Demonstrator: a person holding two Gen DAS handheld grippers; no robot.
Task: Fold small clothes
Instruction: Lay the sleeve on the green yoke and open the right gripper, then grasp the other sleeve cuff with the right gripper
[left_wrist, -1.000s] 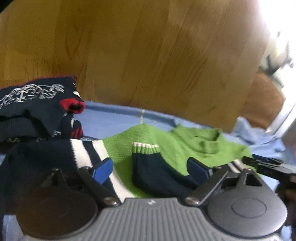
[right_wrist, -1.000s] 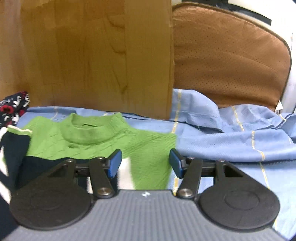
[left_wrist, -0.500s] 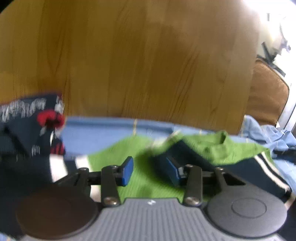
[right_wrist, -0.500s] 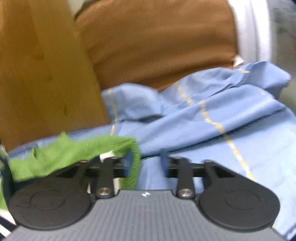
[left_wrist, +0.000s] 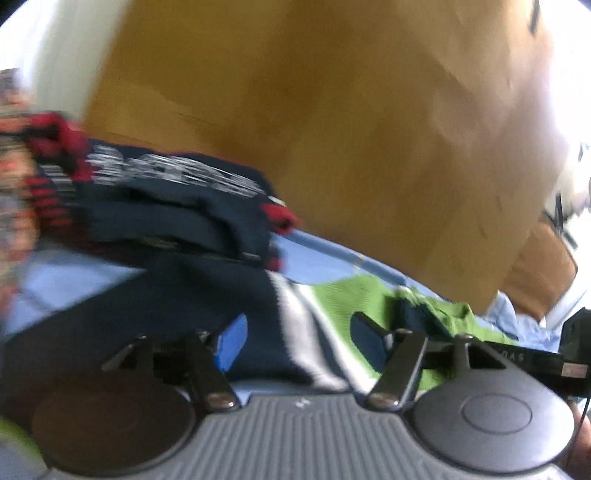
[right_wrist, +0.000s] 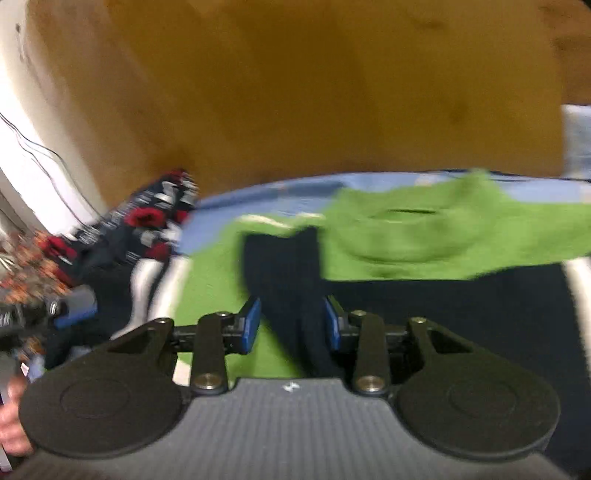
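A green knit sweater with navy sleeves and white stripes lies on the blue sheet. My right gripper hovers low over its middle. A navy sleeve runs between the jaws, and green shows beside the left pad, so nothing is pinched. In the left wrist view the sweater sits at the right. My left gripper is over its navy-and-white striped sleeve, and its jaws are opening around nothing. Both views are blurred.
A folded navy garment with red and white pattern lies left of the sweater, also in the right wrist view. A wooden headboard stands close behind the bed. A brown cushion is at the far right.
Both grippers swung left. The right one let go of the green edge it carried and now sits over the navy sleeve. The left one's jaws are wider than half a second ago.
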